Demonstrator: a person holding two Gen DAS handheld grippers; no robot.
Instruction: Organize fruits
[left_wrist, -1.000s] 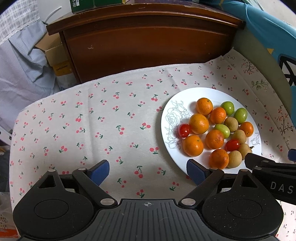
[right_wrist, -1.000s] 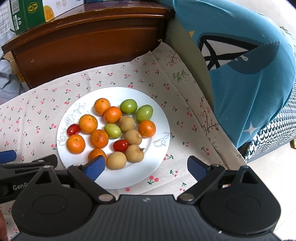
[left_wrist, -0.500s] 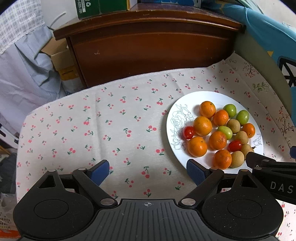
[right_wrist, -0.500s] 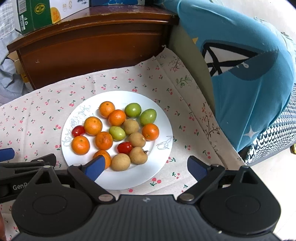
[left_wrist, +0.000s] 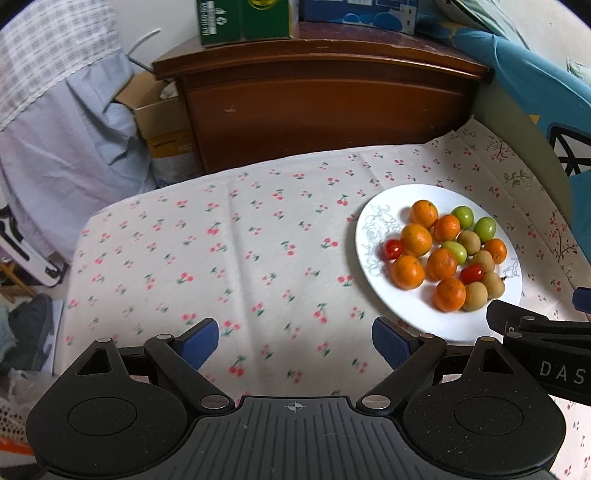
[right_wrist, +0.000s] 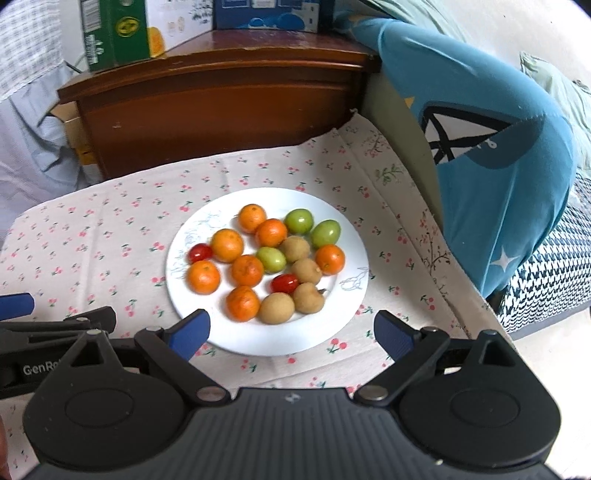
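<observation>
Both the left gripper and the right gripper have jaws wide apart (holding nothing) near the plate of fruit.

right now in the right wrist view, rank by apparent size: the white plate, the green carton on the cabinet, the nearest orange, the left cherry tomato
1. white plate
2. green carton, though it is farther off, so unsure
3. nearest orange
4. left cherry tomato
</observation>
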